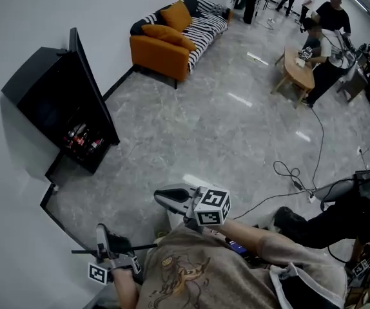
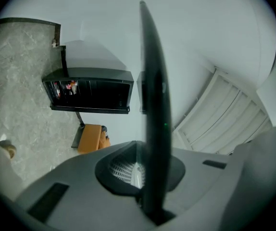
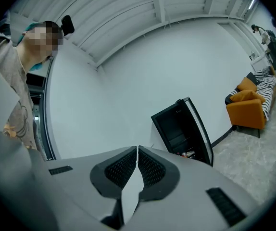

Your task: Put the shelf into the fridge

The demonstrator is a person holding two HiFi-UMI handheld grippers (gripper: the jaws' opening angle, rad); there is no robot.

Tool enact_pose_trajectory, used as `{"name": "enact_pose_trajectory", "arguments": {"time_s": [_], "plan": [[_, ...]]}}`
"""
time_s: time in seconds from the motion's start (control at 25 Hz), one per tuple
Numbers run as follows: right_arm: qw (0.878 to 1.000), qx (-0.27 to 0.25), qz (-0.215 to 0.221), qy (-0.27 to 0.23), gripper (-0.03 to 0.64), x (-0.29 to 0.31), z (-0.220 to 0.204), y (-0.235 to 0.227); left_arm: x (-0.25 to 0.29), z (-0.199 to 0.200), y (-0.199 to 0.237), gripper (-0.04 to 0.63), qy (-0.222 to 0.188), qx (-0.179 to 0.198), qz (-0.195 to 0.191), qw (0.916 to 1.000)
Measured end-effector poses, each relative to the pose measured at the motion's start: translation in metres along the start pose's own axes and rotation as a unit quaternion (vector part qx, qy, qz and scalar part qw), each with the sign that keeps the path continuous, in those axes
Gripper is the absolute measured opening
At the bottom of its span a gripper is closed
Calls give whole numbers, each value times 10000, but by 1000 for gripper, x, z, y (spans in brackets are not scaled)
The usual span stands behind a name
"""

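The black fridge (image 1: 62, 105) stands against the white wall at the left, its door (image 1: 95, 89) swung open and bottles on a low shelf inside. My left gripper (image 1: 111, 253), at the bottom left, is shut on the shelf (image 1: 143, 246), a thin dark panel seen edge-on. In the left gripper view the shelf (image 2: 155, 105) rises from between the jaws of the left gripper (image 2: 139, 166), with the fridge (image 2: 90, 90) far off. My right gripper (image 1: 160, 197) is shut and empty, well away from the fridge. In the right gripper view the right gripper (image 3: 137, 154) faces the fridge (image 3: 181, 129).
An orange sofa (image 1: 165, 40) with a striped part stands by the wall beyond the fridge. Several people gather around a wooden table (image 1: 298, 69) at the back right. A black cable (image 1: 288, 172) trails over the grey floor. A person's leg (image 1: 327, 221) is at the right.
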State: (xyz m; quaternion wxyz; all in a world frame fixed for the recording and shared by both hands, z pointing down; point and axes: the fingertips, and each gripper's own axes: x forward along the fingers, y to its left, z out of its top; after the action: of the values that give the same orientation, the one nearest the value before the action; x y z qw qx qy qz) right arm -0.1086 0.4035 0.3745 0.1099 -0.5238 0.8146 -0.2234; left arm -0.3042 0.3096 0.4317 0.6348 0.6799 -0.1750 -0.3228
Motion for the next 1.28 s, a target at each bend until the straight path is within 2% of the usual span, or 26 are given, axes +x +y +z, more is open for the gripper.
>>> {"name": "enact_pose_trajectory", "arguments": {"time_s": [0.28,0.56,1.28], "plan": [[10000,-80,-41,-3,25,20,-1,-15,21,15,8,17,129,51,-112,9998],[9999,-72,-138,-25,25,37,6,-35,45,23,19,17,109,-85,-178,9997],[9998,23,-198,44,25,67,20,-79,100,37,33,17,221,-66,-122,9997]]}}
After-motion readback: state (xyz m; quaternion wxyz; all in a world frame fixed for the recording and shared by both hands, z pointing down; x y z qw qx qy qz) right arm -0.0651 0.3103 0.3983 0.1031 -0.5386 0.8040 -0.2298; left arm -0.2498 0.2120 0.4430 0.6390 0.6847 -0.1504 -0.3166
